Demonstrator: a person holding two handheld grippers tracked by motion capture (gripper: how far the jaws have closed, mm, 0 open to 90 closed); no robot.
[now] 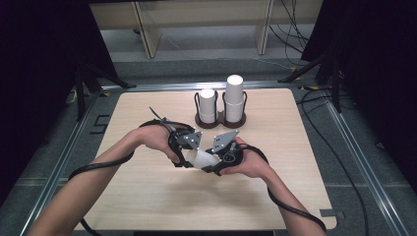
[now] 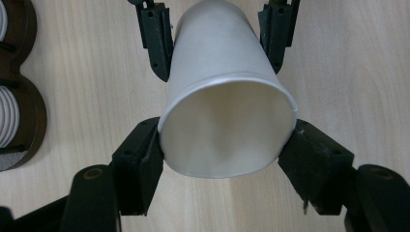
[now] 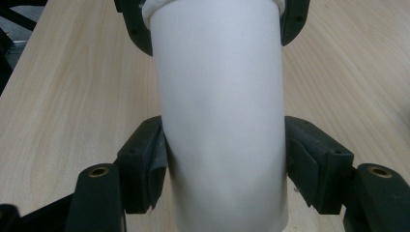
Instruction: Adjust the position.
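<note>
White paper cup [image 1: 200,158] held on its side just above pale wooden surface [image 1: 147,196], clamped near the rim by left gripper [image 2: 227,159] jaws, near the base by right gripper [image 3: 225,164] jaws.

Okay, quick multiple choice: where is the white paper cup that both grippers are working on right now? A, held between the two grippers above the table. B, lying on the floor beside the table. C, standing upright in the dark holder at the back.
A: the paper cup sits between the left gripper at its rim end and the right gripper around its body, in front of the holder.
</note>
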